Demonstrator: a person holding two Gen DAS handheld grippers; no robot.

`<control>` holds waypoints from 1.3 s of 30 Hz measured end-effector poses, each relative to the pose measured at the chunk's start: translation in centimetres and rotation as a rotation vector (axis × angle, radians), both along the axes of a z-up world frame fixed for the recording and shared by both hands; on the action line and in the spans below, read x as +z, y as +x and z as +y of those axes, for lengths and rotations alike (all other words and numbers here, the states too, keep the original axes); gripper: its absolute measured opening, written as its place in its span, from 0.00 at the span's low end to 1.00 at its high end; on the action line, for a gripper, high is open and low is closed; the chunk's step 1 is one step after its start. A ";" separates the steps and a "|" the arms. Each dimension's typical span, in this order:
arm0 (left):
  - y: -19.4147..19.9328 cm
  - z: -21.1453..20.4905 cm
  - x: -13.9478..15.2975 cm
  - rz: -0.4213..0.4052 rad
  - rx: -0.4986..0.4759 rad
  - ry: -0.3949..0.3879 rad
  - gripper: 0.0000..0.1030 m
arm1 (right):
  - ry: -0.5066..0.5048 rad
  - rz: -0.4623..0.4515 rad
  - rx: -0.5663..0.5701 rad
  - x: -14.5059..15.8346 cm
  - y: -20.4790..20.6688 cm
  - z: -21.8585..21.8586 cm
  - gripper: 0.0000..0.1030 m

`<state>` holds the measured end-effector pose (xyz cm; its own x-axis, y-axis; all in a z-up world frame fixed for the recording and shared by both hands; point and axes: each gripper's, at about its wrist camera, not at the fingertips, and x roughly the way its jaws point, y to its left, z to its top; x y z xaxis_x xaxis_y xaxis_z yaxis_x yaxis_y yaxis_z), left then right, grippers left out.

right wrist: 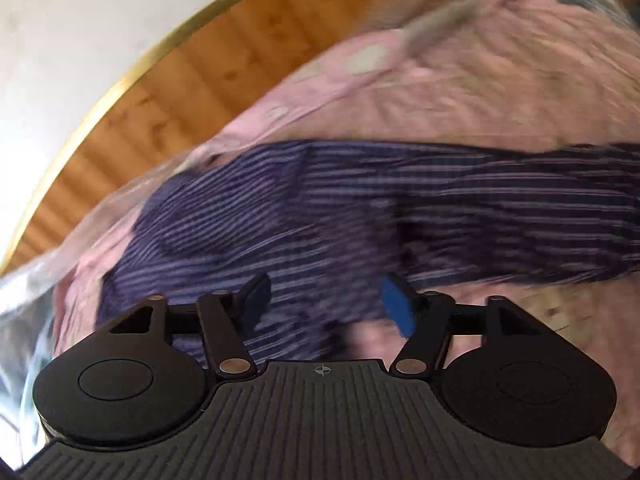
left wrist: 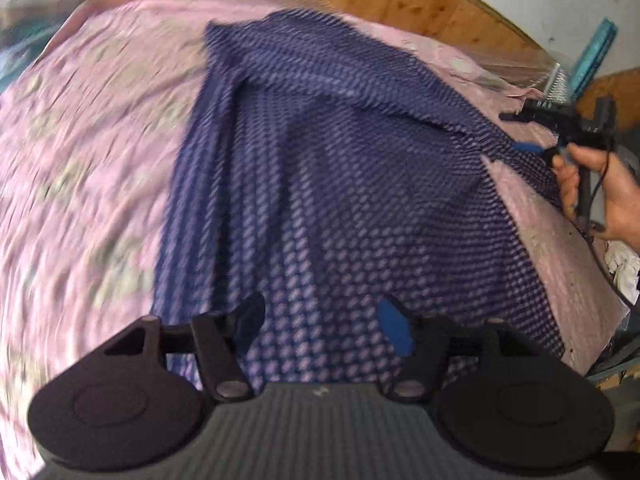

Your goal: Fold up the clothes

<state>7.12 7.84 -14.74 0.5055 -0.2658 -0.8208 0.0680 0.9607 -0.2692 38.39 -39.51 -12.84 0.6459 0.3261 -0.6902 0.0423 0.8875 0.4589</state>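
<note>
Left wrist view: we see the navy patterned garment [left wrist: 320,184] spread over the pink floral bedsheet [left wrist: 88,152], reaching from near the bed's far edge down to its near edge, where it passes under our left gripper [left wrist: 324,320]. Its jaws stand wide apart, cloth showing in the gap between them, nothing pinched. The black left finger [left wrist: 248,314] and the blue-padded right finger [left wrist: 396,326] both hang over the fabric. Toward the bed's right edge we see the right gripper [left wrist: 524,132], held by a bare hand [left wrist: 600,188]. Its blue tip sits right at a raised corner of the garment, and the cloth pulls into a ridge toward it. We cannot tell from here whether it is pinching the fabric. A wooden headboard [left wrist: 420,4] runs behind the bed's far edge. White cloth [left wrist: 624,268] sits off the right edge. Heavy motion blur on the sheet.

Right wrist view: the garment [right wrist: 360,216] crosses the bedsheet [right wrist: 480,92] as a dark band, blurred into stripes. Our right gripper [right wrist: 326,306] shows jaws wide apart, with the garment's edge below the gap and no cloth clamped. The wooden headboard [right wrist: 192,88] curves along the bed's far edge, with a white wall above it.
</note>
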 end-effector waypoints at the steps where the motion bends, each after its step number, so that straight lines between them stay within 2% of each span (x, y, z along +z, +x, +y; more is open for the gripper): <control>1: 1.0 -0.8 0.7 -0.011 -0.015 0.006 0.64 | 0.009 0.029 -0.008 -1.0 0.8 -1.1 0.69; 2: 2.0 -1.7 1.4 -0.020 -0.023 0.007 0.65 | 0.035 0.063 -0.005 -2.0 1.6 -2.0 0.69; 4: 4.5 -3.7 2.5 -0.042 -0.041 0.013 0.68 | 0.171 0.106 -0.010 -4.1 2.4 -3.4 0.64; 7: 7.9 -6.8 3.7 -0.067 -0.088 0.045 0.70 | 0.385 0.111 -0.089 -6.8 2.3 -5.2 0.63; 10: 10.4 -9.7 4.1 -0.080 -0.124 0.062 0.70 | 0.526 0.117 -0.139 -8.2 2.2 -6.0 0.64; 12: 11.8 -11.1 4.0 -0.083 -0.130 0.049 0.71 | 0.582 0.134 -0.108 -8.7 2.6 -5.7 0.63; 15: 14.2 -12.7 3.4 -0.076 -0.110 0.017 0.71 | 0.486 0.116 -0.036 -8.0 3.4 -4.7 0.16; 16: 15.0 -13.2 3.5 -0.074 -0.096 0.008 0.71 | 0.436 0.097 -0.020 -7.3 3.4 -4.4 0.14; 20: 17.8 -14.2 4.7 -0.112 -0.059 -0.068 0.73 | 0.242 -0.029 0.093 -3.6 3.1 -2.7 0.09; 22: 19.5 -14.2 5.1 -0.131 -0.037 -0.100 0.78 | 0.133 -0.088 0.162 -1.8 3.0 -1.5 0.07; 27: 24.2 -14.4 5.6 -0.143 -0.025 -0.172 0.81 | -0.191 -0.303 0.453 2.0 0.7 3.8 0.06; 31: 27.5 -16.3 4.8 -0.120 -0.075 -0.155 0.84 | -0.359 -0.433 0.682 2.6 -2.1 8.4 0.06; 35: 29.6 -17.8 2.4 -0.038 -0.111 -0.106 0.83 | -0.416 -0.494 0.797 1.8 -3.9 10.9 0.06; 36: 29.9 -17.8 1.8 -0.018 -0.106 -0.092 0.77 | -0.414 -0.495 0.813 1.6 -4.1 11.0 0.06; 37: 30.2 -17.7 1.1 0.003 -0.101 -0.081 0.56 | -0.411 -0.496 0.828 1.3 -4.2 11.1 0.06; 38: 30.3 -17.3 0.4 0.026 -0.090 -0.095 0.42 | -0.409 -0.496 0.844 1.0 -4.4 11.2 0.06; 39: 30.4 -16.6 -0.3 0.058 -0.077 -0.128 0.19 | -0.406 -0.497 0.859 0.8 -4.5 11.3 0.07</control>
